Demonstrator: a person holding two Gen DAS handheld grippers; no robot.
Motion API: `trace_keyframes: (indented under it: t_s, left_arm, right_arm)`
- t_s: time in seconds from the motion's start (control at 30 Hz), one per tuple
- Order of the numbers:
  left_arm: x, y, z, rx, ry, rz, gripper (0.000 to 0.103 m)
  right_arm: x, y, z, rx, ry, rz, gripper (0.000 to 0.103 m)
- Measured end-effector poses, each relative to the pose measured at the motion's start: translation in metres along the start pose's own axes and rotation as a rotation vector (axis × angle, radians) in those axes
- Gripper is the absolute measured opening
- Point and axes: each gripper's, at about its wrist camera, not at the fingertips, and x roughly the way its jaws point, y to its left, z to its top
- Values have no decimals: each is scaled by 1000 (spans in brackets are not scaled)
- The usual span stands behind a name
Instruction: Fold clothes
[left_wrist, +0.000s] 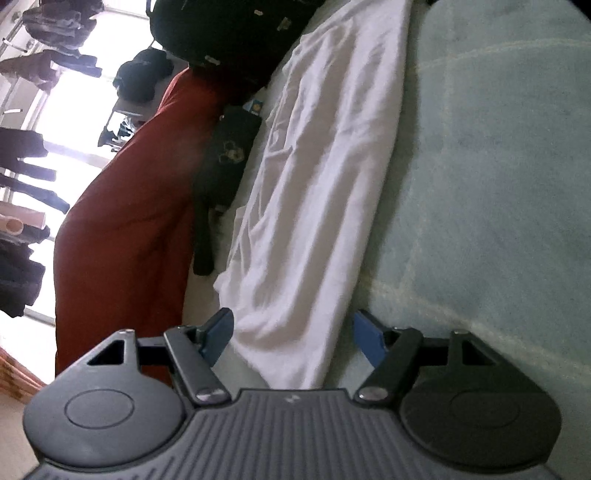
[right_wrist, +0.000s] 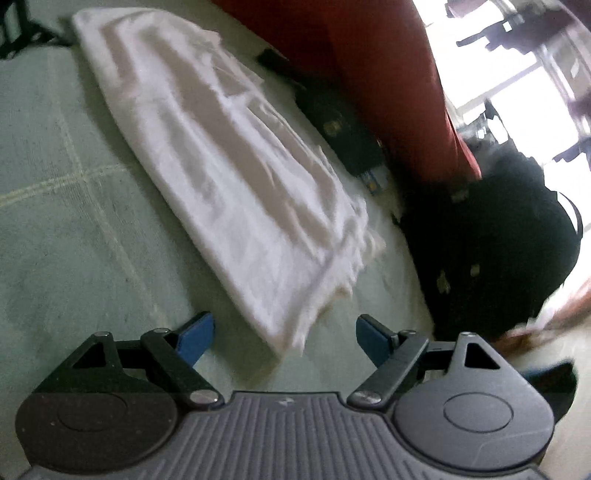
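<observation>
A white garment (left_wrist: 317, 184) lies folded into a long narrow strip on a pale green checked bedcover (left_wrist: 498, 166). In the left wrist view my left gripper (left_wrist: 293, 338) is open, its blue pads either side of the strip's near end, which reaches between the fingers. From the right wrist view the same white garment (right_wrist: 236, 177) runs away to the upper left. My right gripper (right_wrist: 284, 338) is open with the strip's near corner just ahead of its fingertips. Neither gripper holds any cloth.
A red cloth (left_wrist: 129, 229) and a black garment (left_wrist: 225, 166) lie along the far side of the white strip. A black bag (right_wrist: 491, 251) sits at one end. Clothes hang by a bright window (left_wrist: 66, 103). Bare bedcover (right_wrist: 66, 206) stretches on the near side.
</observation>
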Motion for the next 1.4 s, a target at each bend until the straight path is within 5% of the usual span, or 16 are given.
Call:
trace_keyframes:
  t_s: [0.33,0.6,0.8,0.93,1.23,1.3,1.37,1.4]
  left_arm:
    - [26,-4,43,-7,-66,29,72]
    - [37,7,1,4,46,99,73]
    - [40,-7,21,50,18,106,63]
    - [46,-14,41,33,-18,77,55]
    - [54,-1,12,1,36,59,53]
    - [55,-6,15,20,39,62,44]
    - [53,-15,15,33,43,56,28]
    - [53,-19,14,36,45,50,17]
  right_arm:
    - [20,21,60,-65,-145,34,87]
    - [28,16,42,-128,-110,-47,87]
    - [35,7,28,-136,-73,-93,78]
    - [34,22,49,-142,-155,-31,75]
    - [51,18,30,-266,-120,-123,75]
    - [54,27,30,-320,-113,-141,61]
    - [58,39,30,-381,-105,-155,22]
    - [60,49,30,-414,-100,-158,11]
